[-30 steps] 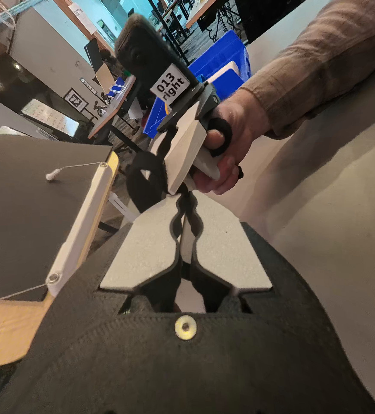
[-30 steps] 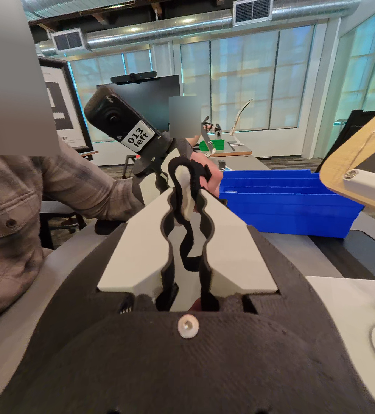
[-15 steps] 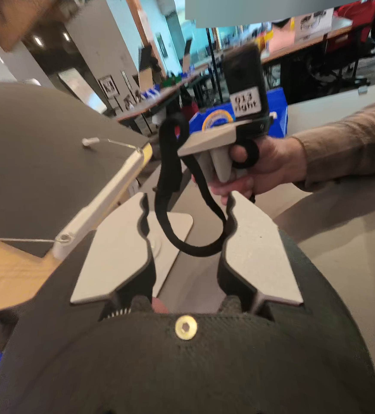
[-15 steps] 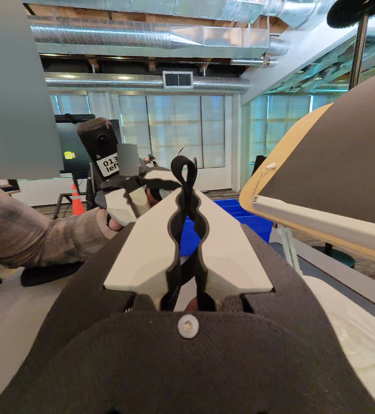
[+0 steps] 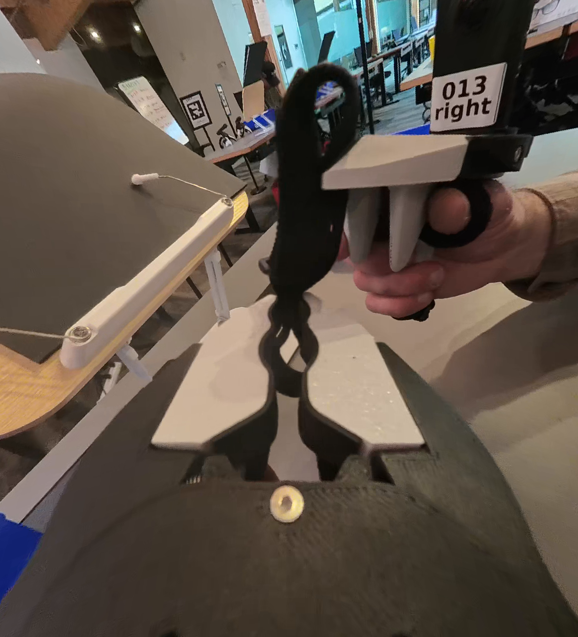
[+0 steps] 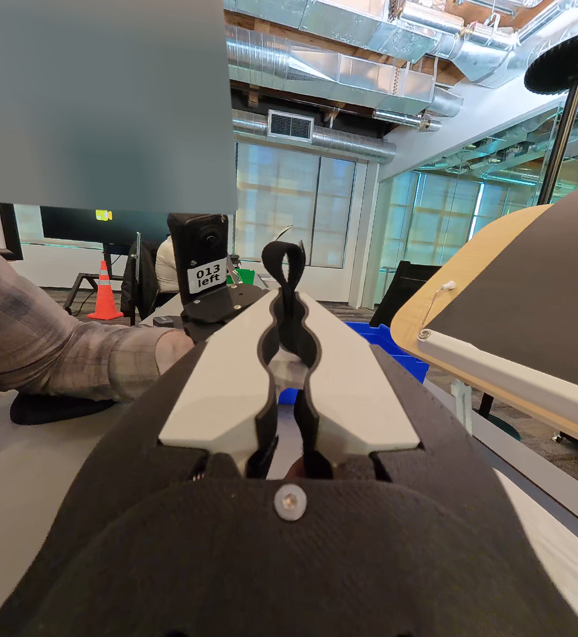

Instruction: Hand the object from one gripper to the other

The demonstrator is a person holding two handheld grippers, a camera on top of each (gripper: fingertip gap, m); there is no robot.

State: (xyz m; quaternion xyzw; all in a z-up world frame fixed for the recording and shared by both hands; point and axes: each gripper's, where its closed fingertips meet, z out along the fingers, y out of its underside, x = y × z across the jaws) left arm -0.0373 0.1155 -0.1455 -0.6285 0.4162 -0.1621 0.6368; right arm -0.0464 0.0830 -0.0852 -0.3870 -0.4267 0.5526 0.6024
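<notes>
Grey table (image 5: 539, 431): bare where it shows beneath both tools; a blue bin (image 6: 384, 339) stands at its far side. Tilted dark board with wooden edge (image 5: 56, 206): beside the exchange, not involved.

Right gripper (image 6: 289, 300): fingers clenched on the black strap (image 6: 289, 275), a loop standing above the tips and the tails running back between the fingers. In the left wrist view this tool sits just above and beyond the left one.

Left gripper (image 5: 289, 310): fingers closed on the lower part of the strap, a small loop showing behind the tips.

Strap: in the air between the two tools, gripped at both ends.

Judgement: handover at mid-point. Both grips are on; one release and separation remain. Which side is the receiver cannot be told.
</notes>
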